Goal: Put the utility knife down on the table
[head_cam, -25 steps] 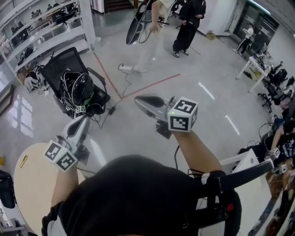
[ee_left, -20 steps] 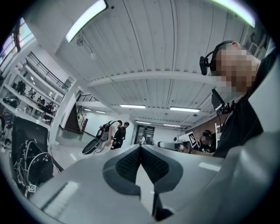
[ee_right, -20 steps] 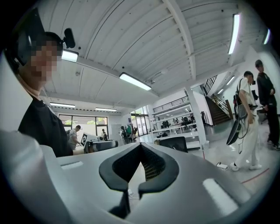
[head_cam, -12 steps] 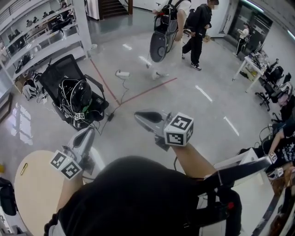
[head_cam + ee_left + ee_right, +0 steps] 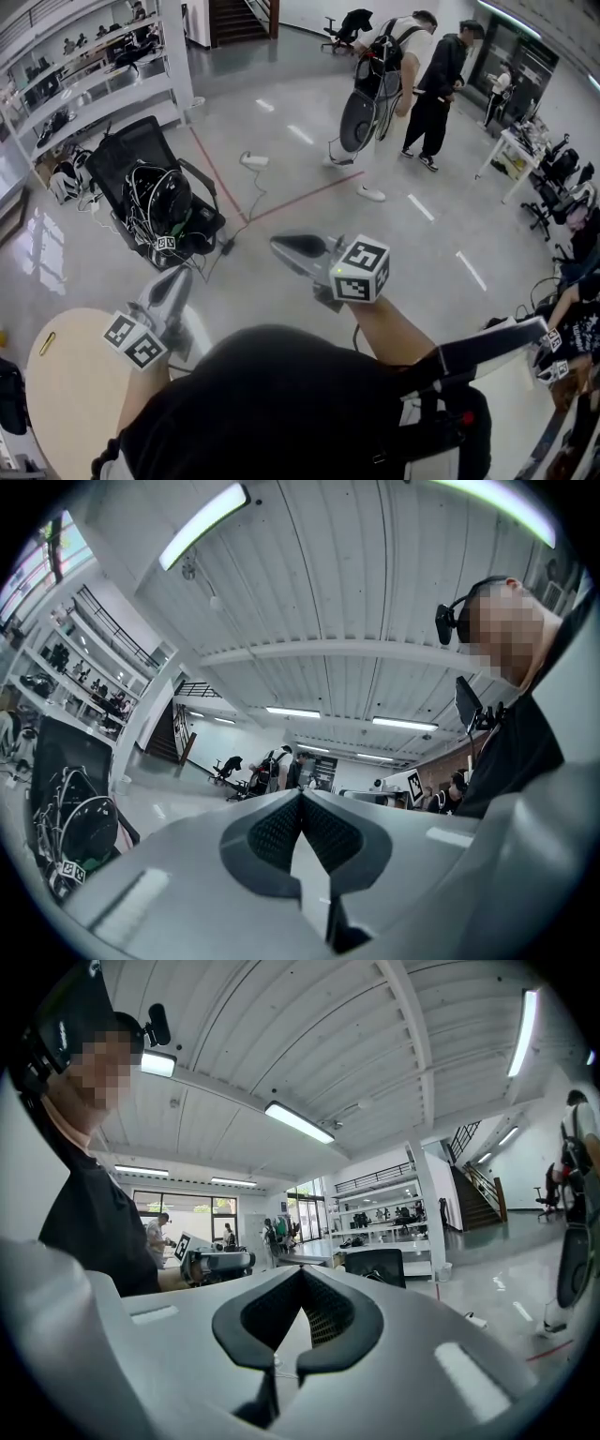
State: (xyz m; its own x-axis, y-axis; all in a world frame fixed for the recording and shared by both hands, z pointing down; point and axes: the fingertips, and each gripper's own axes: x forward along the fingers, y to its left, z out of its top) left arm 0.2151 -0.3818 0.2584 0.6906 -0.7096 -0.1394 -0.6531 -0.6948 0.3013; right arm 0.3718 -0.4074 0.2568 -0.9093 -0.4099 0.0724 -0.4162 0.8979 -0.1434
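A slim yellow object (image 5: 47, 343), seemingly the utility knife, lies on the round wooden table (image 5: 70, 403) at the lower left, near its far edge. My left gripper (image 5: 178, 277) hovers to the right of the table and apart from the knife, its jaws shut with nothing between them (image 5: 302, 797). My right gripper (image 5: 279, 246) is held out over the floor in the middle of the head view, also shut and empty (image 5: 300, 1275). Each gripper points about level into the room.
A black office chair (image 5: 150, 187) piled with cables and a helmet stands on the floor ahead of the left gripper. Shelving (image 5: 84, 75) lines the left wall. Two people (image 5: 412, 75) with a large black bag walk at the back. A white desk (image 5: 506, 328) sits to the right.
The people with the black bag have walked to the right across the floor. Both grippers stay shut and empty, almost where they were; the knife has not moved.
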